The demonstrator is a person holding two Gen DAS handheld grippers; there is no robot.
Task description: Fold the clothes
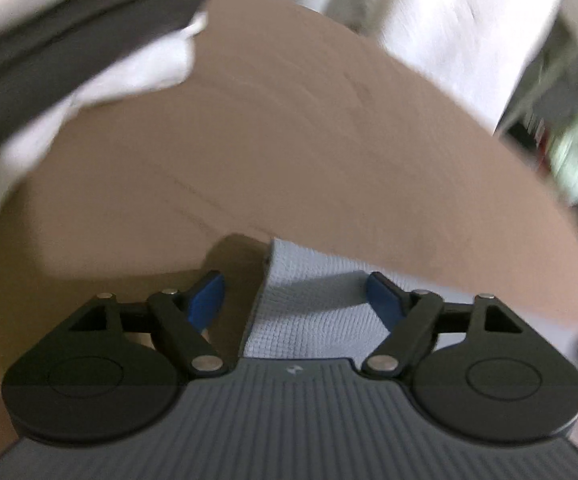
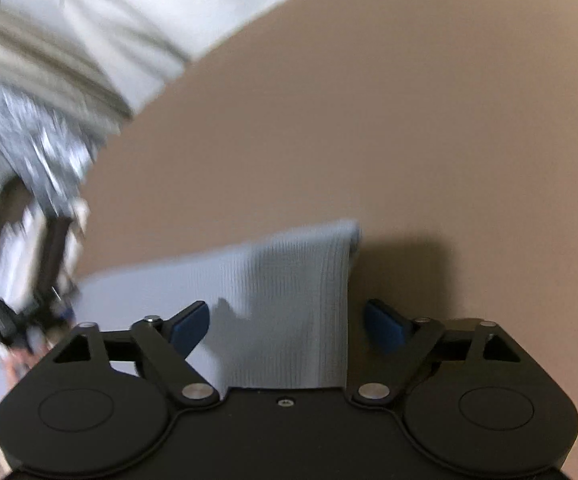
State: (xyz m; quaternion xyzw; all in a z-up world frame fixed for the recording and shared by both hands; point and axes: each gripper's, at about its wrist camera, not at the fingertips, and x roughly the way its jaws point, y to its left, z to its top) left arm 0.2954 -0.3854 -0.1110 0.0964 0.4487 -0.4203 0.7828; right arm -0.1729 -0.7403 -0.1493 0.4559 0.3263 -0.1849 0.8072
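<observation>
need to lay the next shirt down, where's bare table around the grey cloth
Bare brown table spreads beyond and right of the grey knit cloth. Crowded along the far left, where white fabric is piled. Both grippers hover open over the cloth.

A: What lies at ten o'clock in the right wrist view?
B: Motion blur; a dark strap-like shape [image 2: 49, 256], unidentifiable.
A: And the grey cloth [image 1: 313, 312]?
B: Its near edge hides behind the left gripper [image 1: 295, 300] body.
</observation>
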